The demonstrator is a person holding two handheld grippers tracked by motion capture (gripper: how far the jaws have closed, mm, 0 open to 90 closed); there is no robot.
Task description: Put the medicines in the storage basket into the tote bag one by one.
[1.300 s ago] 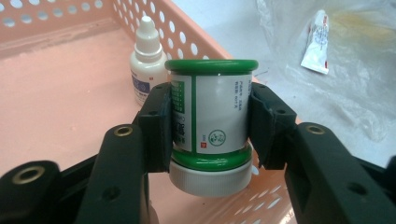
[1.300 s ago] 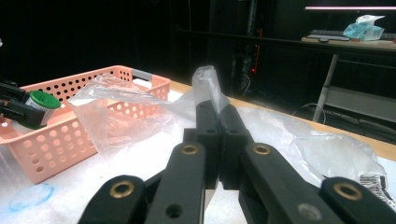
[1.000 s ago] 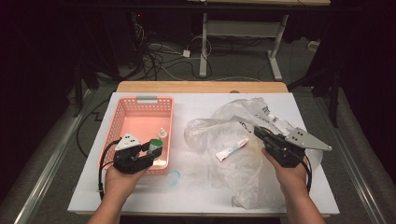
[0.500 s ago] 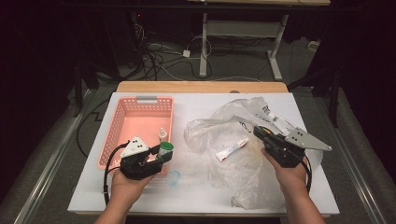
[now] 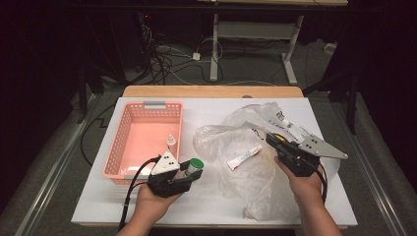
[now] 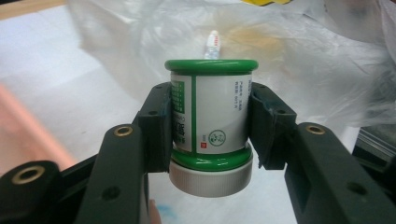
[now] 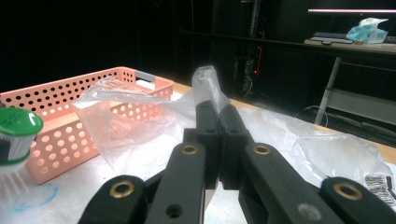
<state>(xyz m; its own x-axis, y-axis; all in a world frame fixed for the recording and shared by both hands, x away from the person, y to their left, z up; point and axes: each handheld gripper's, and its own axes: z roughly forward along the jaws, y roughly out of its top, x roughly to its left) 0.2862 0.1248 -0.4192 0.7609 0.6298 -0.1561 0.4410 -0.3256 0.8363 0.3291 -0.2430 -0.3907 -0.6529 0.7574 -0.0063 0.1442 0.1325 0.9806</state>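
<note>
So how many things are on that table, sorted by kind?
Baskets: 1, the pink basket.
Bottles: 2, the green-capped jar in the left gripper and a small dropper bottle in the basket.
Tubes: 1, the white tube on the plastic.
Plastic bags: 1, the clear bag pinched by the right gripper.
Total: 5.

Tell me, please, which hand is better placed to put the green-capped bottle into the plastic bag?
Left, probably: the left gripper already clamps the bottle facing the bag, while the right gripper is pinching the bag's edge up.
</note>
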